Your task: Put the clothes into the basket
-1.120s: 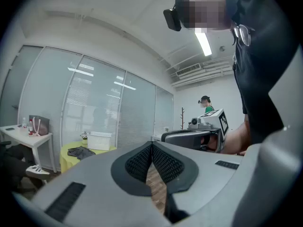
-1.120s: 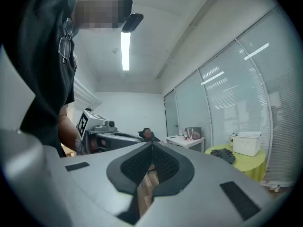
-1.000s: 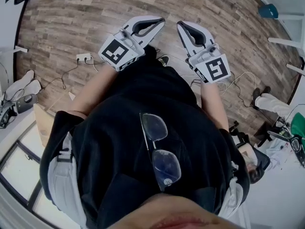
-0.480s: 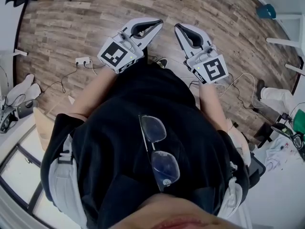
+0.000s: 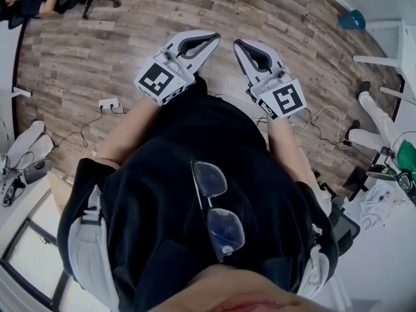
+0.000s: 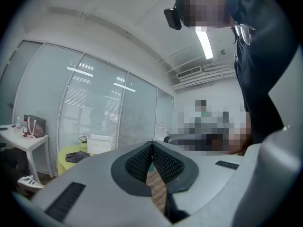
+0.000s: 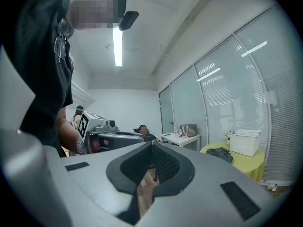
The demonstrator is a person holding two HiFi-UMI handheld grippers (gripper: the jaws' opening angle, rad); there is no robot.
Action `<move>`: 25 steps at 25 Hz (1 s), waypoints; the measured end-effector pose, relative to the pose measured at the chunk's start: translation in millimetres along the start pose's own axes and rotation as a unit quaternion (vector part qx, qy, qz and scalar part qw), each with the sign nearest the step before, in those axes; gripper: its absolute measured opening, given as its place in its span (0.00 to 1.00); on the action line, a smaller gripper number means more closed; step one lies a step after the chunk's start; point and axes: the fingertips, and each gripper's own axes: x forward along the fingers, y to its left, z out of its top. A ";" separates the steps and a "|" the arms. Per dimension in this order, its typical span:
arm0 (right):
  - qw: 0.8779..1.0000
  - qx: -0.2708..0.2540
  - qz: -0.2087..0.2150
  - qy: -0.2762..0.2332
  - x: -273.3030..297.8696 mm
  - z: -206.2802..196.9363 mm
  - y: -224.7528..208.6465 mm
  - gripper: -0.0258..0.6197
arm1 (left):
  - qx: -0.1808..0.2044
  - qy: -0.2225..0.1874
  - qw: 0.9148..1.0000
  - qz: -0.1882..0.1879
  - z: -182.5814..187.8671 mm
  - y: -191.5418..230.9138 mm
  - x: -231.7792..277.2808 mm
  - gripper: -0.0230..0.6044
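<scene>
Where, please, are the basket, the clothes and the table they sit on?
basket point(image 7: 246, 144): right gripper view, front wall.
clothes point(image 7: 218, 153): right gripper view, heap's middle.
table point(image 7: 240, 161): right gripper view, bare yellow top.

A bright office has a wood-plank floor point(image 5: 84, 44) with a white power strip point(image 5: 108, 103) and loose cables lying on it. Tall glass walls point(image 6: 94, 112) with slatted blinds line one side. A long strip light point(image 7: 117, 46) glows on the white ceiling, and a small white table point(image 6: 28, 142) stands near a round yellow table point(image 7: 251, 164).

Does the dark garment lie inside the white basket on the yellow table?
No, the dark garment lies on the yellow table beside the white basket, not inside it.
</scene>
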 end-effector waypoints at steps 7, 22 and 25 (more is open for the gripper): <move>1.000 0.003 -0.011 0.014 64.0 3.9 -32.4 0.08 | -0.003 -0.004 1.000 -0.019 4.8 69.3 9.6 0.05; 0.999 0.005 -0.043 0.028 160.7 8.5 -72.9 0.08 | -0.012 -0.003 0.998 -0.061 8.5 169.5 23.4 0.05; 0.999 0.007 -0.046 0.029 165.3 7.0 -84.3 0.08 | -0.010 -0.004 0.998 -0.062 9.0 178.9 31.2 0.05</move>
